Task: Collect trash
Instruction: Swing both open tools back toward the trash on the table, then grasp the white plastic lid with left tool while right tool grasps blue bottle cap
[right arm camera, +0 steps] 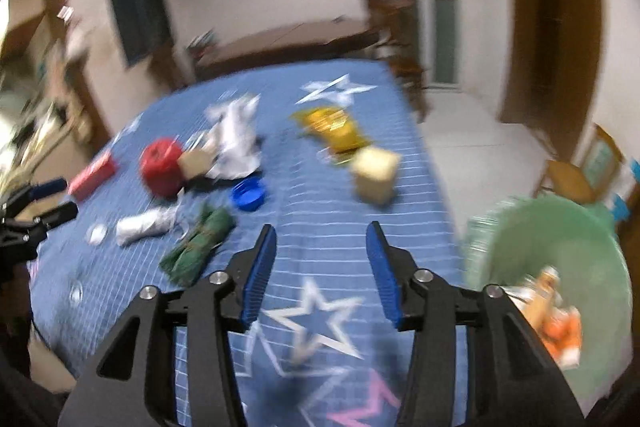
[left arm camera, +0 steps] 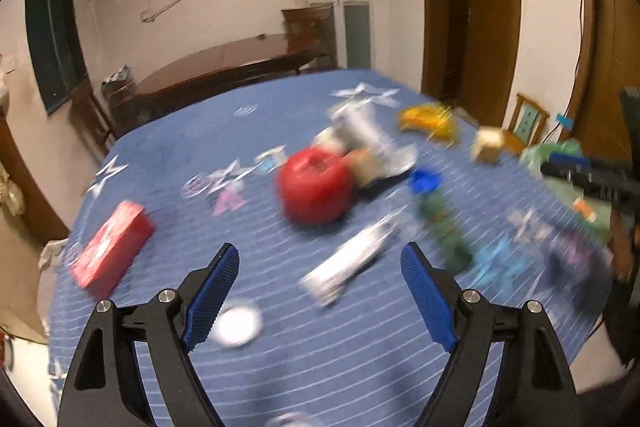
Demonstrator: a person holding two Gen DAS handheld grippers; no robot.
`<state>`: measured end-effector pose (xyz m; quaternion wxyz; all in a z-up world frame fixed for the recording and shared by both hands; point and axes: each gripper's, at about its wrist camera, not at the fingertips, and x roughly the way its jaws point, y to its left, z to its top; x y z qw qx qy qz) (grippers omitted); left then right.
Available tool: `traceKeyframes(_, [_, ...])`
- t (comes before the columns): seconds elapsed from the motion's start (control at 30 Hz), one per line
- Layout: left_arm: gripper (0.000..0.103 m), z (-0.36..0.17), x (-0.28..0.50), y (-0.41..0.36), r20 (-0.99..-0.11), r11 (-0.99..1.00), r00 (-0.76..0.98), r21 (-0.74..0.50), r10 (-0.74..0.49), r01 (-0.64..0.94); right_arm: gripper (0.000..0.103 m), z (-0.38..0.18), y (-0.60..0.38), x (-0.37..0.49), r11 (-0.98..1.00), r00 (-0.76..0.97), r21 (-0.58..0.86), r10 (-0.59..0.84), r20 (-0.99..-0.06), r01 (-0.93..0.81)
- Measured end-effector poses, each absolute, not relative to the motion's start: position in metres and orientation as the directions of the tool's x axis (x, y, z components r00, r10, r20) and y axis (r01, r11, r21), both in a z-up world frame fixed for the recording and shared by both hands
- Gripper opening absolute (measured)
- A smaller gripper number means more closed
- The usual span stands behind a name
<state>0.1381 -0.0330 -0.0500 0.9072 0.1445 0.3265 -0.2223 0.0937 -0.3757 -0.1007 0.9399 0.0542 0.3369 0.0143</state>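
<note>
Your tabletop (right arm camera: 320,227) under its blue starred cloth carries the scattered trash: red round container (right arm camera: 162,167), green bundle (right arm camera: 198,247), blue cap (right arm camera: 249,193); the green bin (right arm camera: 560,247) sits at its right edge. Your left gripper (left arm camera: 320,291) hangs with jaws wide and empty. Your right gripper (right arm camera: 322,271) shows jaws partly spread, nothing between.

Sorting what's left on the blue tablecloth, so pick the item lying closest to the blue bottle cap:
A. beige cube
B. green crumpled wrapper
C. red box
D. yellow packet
B: in the right wrist view the green crumpled wrapper lies just below the blue bottle cap; the other three items lie farther away.
</note>
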Motion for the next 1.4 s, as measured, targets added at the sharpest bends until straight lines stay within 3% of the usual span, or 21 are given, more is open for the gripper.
traceKeyframes(0.17, [0.083,-0.088,0.157,0.012,-0.724,0.857,0.637,0.127,-0.264,0.499,0.051,-0.119,-0.339,0.137,0.989,0.707,0.023,0.120,-0.697,-0.146])
traceKeyframes(0.37, [0.083,-0.122,0.189,0.011,-0.783,0.871,0.578,0.102,-0.228,0.481,0.051,-0.145,-0.326,0.187,0.981,0.637,-0.019,0.111,-0.763,-0.194])
traceKeyframes(0.53, [0.075,-0.133,0.203,0.006,-0.804,0.878,0.547,0.067,-0.234,0.474,0.051,-0.154,-0.317,0.205,0.972,0.614,-0.035,0.118,-0.780,-0.231])
traceKeyframes(0.77, [0.065,-0.135,0.212,0.003,-0.793,0.897,0.562,0.044,-0.236,0.439,0.048,-0.156,-0.306,0.229,0.964,0.607,-0.005,0.164,-0.777,-0.267])
traceKeyframes(0.87, [0.054,-0.132,0.210,-0.001,-0.786,0.896,0.569,0.044,-0.242,0.441,0.039,-0.156,-0.307,0.235,0.964,0.612,0.013,0.180,-0.770,-0.266])
traceKeyframes(1.0, [0.041,-0.132,0.207,0.002,-0.778,0.897,0.577,0.040,-0.248,0.441,0.038,-0.154,-0.311,0.234,0.968,0.617,0.037,0.188,-0.765,-0.249])
traceKeyframes(1.4, [0.040,-0.121,0.190,0.014,-0.759,0.909,0.602,0.032,-0.249,0.416,0.038,-0.121,-0.336,0.194,0.988,0.722,0.076,0.152,-0.674,-0.137])
